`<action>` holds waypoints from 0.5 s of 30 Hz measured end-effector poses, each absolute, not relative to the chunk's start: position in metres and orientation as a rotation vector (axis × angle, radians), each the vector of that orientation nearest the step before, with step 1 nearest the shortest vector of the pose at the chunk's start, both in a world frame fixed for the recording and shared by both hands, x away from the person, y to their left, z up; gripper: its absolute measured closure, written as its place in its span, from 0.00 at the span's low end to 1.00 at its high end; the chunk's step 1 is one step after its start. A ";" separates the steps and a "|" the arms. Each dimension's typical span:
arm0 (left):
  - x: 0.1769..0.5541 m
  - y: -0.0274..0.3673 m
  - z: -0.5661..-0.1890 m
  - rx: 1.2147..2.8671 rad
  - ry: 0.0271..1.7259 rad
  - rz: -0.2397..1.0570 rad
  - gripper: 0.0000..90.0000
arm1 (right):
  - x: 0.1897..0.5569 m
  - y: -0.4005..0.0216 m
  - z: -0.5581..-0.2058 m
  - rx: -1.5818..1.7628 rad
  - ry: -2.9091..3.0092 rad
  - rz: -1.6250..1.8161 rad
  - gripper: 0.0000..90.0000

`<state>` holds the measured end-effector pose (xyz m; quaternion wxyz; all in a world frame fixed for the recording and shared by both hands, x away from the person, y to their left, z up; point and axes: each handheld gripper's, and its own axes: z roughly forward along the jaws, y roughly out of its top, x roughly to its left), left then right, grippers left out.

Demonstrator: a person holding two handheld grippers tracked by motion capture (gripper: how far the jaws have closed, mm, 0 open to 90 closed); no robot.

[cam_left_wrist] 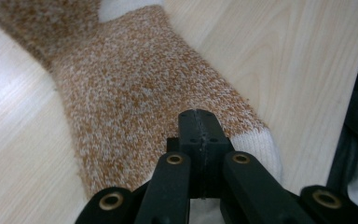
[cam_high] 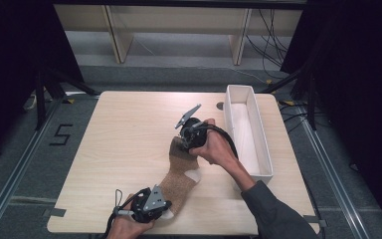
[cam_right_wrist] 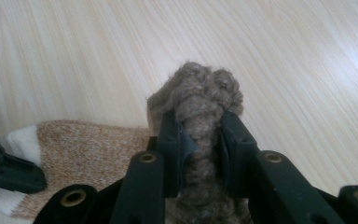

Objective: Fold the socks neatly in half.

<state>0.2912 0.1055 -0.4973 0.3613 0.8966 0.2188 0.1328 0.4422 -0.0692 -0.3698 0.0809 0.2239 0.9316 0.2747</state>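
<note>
Item: brown knitted sock [cam_high: 179, 181], lying on the counter [cam_high: 124, 149]. Left hand-held gripper [cam_left_wrist: 200, 122]: jaws closed tight at the sock's white toe end, near counter edge. Right hand-held gripper [cam_right_wrist: 200, 128]: clamped on the bunched cuff, raised above the counter. White tray [cam_high: 258, 149] beside.

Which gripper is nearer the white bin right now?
Right. The right gripper grips the sock at mid-table, just left of the white bin; the left gripper pinches the sock's toe end at the near edge, farther away.
</note>
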 end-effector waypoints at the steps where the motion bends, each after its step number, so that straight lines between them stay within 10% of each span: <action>1: 0.292 0.104 -0.497 2.318 0.560 0.351 1.00 | 0.439 -0.068 -0.368 0.644 2.781 0.827 0.81; 15: 0.266 0.139 -0.482 2.257 0.582 0.346 1.00 | 0.429 -0.064 -0.370 0.593 2.737 0.795 0.81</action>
